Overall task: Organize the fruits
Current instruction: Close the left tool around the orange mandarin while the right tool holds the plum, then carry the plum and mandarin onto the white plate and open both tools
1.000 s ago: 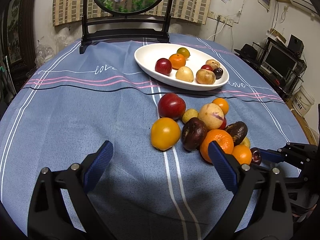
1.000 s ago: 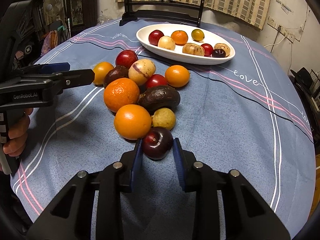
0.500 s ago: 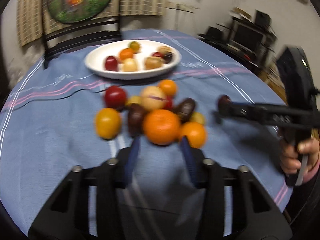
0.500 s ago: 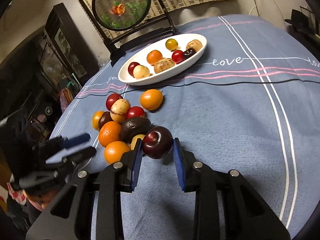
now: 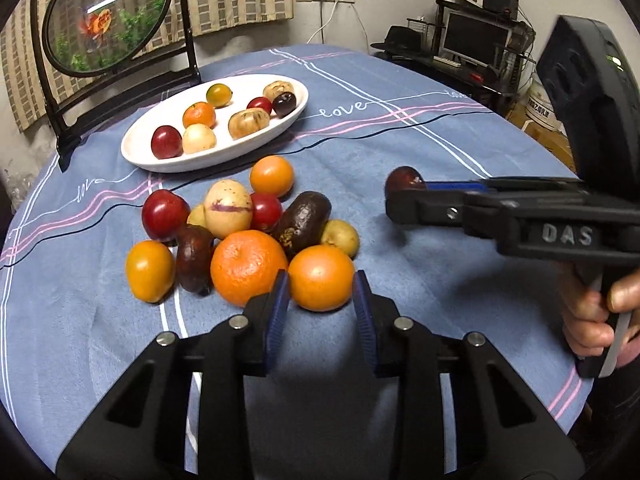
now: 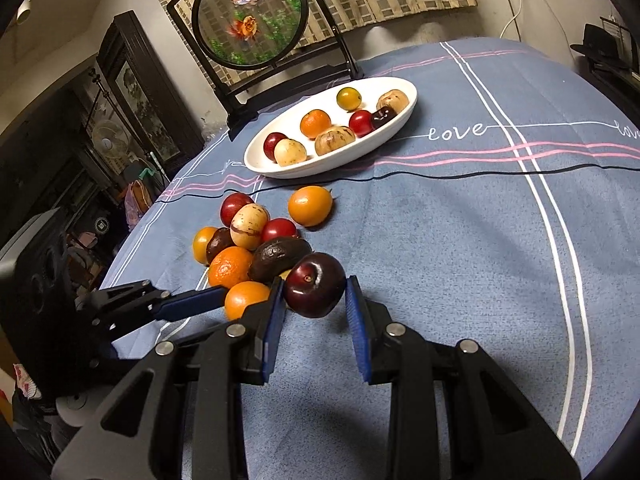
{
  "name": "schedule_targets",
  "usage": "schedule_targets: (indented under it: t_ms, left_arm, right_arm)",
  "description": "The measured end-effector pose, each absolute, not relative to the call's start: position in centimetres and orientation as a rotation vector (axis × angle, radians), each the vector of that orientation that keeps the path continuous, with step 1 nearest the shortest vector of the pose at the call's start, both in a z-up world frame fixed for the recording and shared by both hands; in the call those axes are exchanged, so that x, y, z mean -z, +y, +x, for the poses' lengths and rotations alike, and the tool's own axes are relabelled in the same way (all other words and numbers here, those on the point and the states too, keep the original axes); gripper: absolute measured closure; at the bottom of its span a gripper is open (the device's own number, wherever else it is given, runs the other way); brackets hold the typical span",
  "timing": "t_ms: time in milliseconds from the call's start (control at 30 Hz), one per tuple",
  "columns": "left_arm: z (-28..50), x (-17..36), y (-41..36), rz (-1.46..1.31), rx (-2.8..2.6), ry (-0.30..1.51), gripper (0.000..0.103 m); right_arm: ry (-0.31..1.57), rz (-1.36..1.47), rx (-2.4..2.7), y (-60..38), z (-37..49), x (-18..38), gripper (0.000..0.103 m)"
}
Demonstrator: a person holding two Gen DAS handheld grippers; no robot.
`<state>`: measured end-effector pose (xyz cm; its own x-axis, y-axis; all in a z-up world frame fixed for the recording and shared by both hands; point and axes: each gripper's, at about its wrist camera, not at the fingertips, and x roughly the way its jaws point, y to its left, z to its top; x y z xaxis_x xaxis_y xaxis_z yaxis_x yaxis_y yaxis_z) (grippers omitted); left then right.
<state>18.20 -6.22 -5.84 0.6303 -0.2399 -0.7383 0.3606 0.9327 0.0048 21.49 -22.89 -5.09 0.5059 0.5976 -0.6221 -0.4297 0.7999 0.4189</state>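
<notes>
A: Start with the big things. How far along is the sorting?

B: The desk (image 5: pixel 400 128) under its blue cloth carries a white oval plate (image 5: pixel 138 152) at the far side with eight fruits already in it. A loose pile (image 5: pixel 236 236) of about ten more sits on the cloth nearer the cameras, so I judge the job a bit under half done.

A: And the two tools?

B: The right hand-held gripper (image 6: pixel 314 300) is clamped on a dark red plum (image 6: pixel 316 284), lifted clear of the cloth just beside the pile. It is not yet over the plate.

A: The left one?

B: The left hand-held gripper (image 5: pixel 320 304) is closing around a small orange (image 5: pixel 320 278) at the near edge of the pile. The fruit sits between its blue pads (image 5: pixel 276 312), which look to be just touching it, and it rests on the cloth.

A: So what's left?

B: Both fruits to the plate, then the rest of the pile.
</notes>
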Motion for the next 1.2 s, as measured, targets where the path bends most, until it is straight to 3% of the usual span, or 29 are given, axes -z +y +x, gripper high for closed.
schedule_targets:
  t_ms: [600, 1000, 1200]
  left_arm:
    - [20.0, 6.4, -8.5, 0.254, 0.343, 0.846, 0.062]
    - [18.1, 3.8, -6.1, 0.094, 0.433, 0.759, 0.063]
    - [21.0, 0.7, -2.0, -0.027, 0.412, 0.700, 0.063]
  right_arm:
    - [0.837, 0.236, -0.625, -23.1, 21.5, 5.2, 0.072]
    - [0.847, 0.230, -0.622, -23.0, 21.6, 5.3, 0.072]
    - [0.798, 0.132, -0.602, -21.2, 22.5, 3.2, 0.072]
